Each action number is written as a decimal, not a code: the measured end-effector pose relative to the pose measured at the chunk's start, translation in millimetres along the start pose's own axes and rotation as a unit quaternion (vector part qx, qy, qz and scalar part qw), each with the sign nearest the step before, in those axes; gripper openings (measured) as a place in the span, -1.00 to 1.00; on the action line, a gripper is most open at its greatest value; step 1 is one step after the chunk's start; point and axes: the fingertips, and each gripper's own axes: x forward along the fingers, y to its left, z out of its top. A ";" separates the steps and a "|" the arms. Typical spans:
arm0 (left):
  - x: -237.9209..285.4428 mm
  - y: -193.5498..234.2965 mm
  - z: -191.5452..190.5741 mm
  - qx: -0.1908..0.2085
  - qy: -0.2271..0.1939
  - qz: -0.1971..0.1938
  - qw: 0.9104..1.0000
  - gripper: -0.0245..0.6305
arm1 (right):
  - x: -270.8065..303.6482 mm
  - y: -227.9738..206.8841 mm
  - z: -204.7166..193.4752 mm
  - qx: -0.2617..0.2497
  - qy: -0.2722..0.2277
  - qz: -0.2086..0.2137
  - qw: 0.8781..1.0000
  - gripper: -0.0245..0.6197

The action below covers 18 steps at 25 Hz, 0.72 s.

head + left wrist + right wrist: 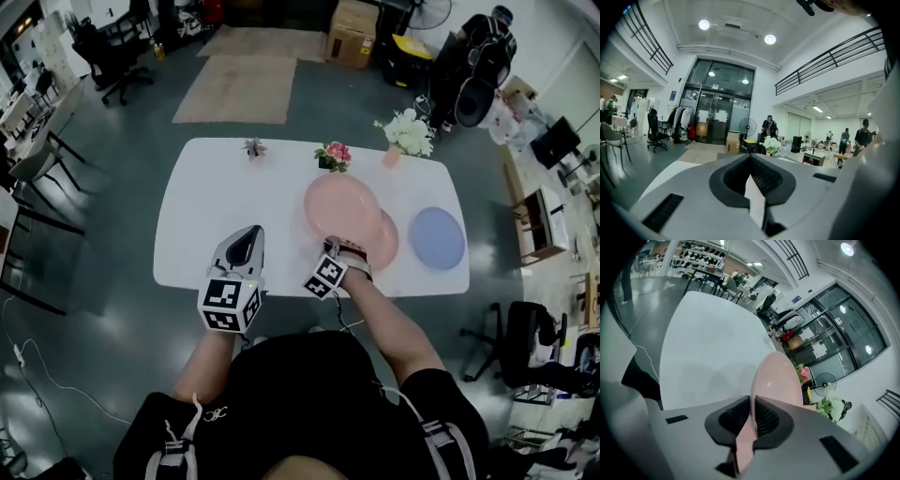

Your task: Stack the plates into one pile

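Observation:
My right gripper (330,246) is shut on the near rim of a large pink plate (339,208), which hangs tilted above the white table (206,206). In the right gripper view the rim of the pink plate (776,380) runs edge-on between the pads of that gripper (751,401). A second pink plate (388,246) lies flat on the table, partly under the lifted one. Further right lies a blue plate (438,237). My left gripper (251,231) hovers over the table's front left, shut and holding nothing; in its own view the left gripper (750,159) points level into the room.
Along the table's far edge stand a small potted plant (253,147), a pot of pink flowers (334,156) and white flowers in a pink vase (405,134). An office chair (525,337) stands off the right front corner. Desks and chairs line the left.

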 end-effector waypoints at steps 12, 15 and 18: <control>39.7 -64.5 -3.7 0.011 0.012 -0.071 0.997 -0.89 | -7.8 3.8 -85.4 0.059 0.058 0.000 0.997 -0.79; 43.6 -72.1 -3.7 0.013 0.015 -0.076 0.997 -0.89 | -8.5 8.6 -93.9 0.060 0.063 0.006 0.996 -0.78; 46.2 -75.4 -5.9 0.013 0.019 -0.075 0.997 -0.89 | -6.1 16.9 -97.6 0.057 0.058 0.019 0.997 -0.77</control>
